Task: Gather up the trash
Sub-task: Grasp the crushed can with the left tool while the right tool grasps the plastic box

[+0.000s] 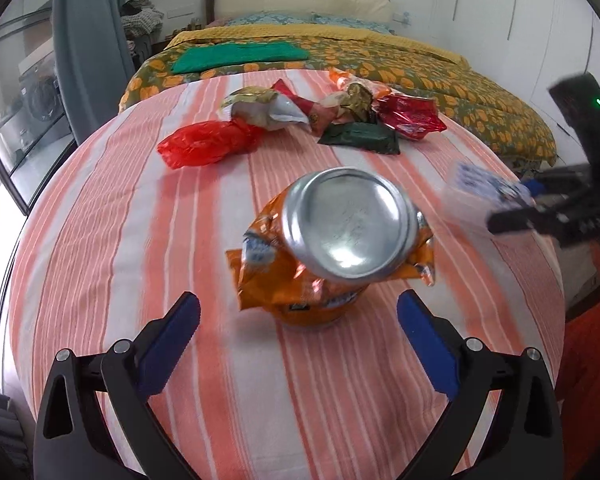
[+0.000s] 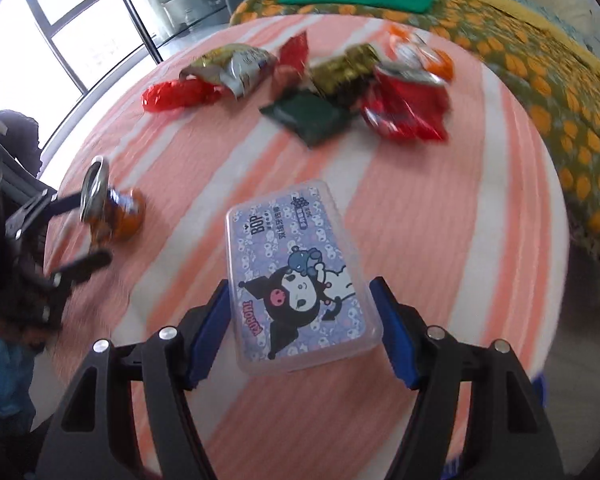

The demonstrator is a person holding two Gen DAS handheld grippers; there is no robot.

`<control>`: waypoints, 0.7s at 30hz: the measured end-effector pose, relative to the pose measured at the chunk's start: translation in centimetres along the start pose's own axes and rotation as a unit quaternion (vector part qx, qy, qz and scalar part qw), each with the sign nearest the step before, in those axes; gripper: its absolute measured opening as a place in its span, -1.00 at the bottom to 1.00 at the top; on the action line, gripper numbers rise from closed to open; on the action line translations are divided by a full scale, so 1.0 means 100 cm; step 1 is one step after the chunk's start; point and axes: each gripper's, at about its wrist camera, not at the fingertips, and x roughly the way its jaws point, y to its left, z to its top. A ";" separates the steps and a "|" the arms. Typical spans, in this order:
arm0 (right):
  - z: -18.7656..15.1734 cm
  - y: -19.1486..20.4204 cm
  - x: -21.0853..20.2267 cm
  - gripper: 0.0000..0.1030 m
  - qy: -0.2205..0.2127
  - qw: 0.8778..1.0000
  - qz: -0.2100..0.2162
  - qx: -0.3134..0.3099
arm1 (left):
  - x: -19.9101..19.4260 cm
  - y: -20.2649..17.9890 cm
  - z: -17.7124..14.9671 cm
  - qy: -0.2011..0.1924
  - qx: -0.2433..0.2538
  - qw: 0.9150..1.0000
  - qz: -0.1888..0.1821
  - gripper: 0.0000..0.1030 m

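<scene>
Left wrist view: I am holding the left hand-held gripper (image 1: pixel 298 322) spread wide and empty, short of the crushed orange can (image 1: pixel 332 240) on the striped counter (image 1: pixel 100 220); closing early risks tipping it.

Right wrist view: the right hand-held gripper (image 2: pixel 300 312) is straddling the clear plastic box (image 2: pixel 300 280); whether the pads are touching it I cannot tell; it may slip.

Floral-covered bed (image 1: pixel 420 68), white wall (image 1: pixel 480 8), bright window (image 2: pixel 60 20), perhaps daylight.
</scene>
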 end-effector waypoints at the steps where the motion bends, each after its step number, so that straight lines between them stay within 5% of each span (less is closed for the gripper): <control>1: -0.008 -0.002 -0.004 0.32 0.003 1.000 -0.004 0.002 | 0.001 -0.002 0.003 -0.001 0.004 1.000 -0.001 0.89; 6: -0.018 0.003 -0.010 0.67 -0.003 0.999 -0.047 -0.020 | 0.000 -0.011 0.018 -0.013 0.023 0.999 -0.020 0.89; 12: 0.001 0.020 0.003 0.76 0.011 0.994 -0.067 -0.081 | 0.007 -0.011 0.031 -0.005 0.032 0.999 -0.024 0.89; 15: 0.003 0.024 0.006 0.61 0.009 0.993 -0.077 -0.087 | 0.004 -0.010 0.032 -0.005 0.033 0.999 -0.027 0.84; 16: 0.003 0.024 0.006 0.27 0.007 0.993 -0.077 -0.083 | 0.004 -0.011 0.032 -0.005 0.033 0.999 -0.027 0.83; 21: 0.000 0.017 -0.002 0.24 -0.009 0.996 -0.065 -0.056 | -0.001 -0.012 0.033 -0.011 0.030 0.999 -0.023 0.70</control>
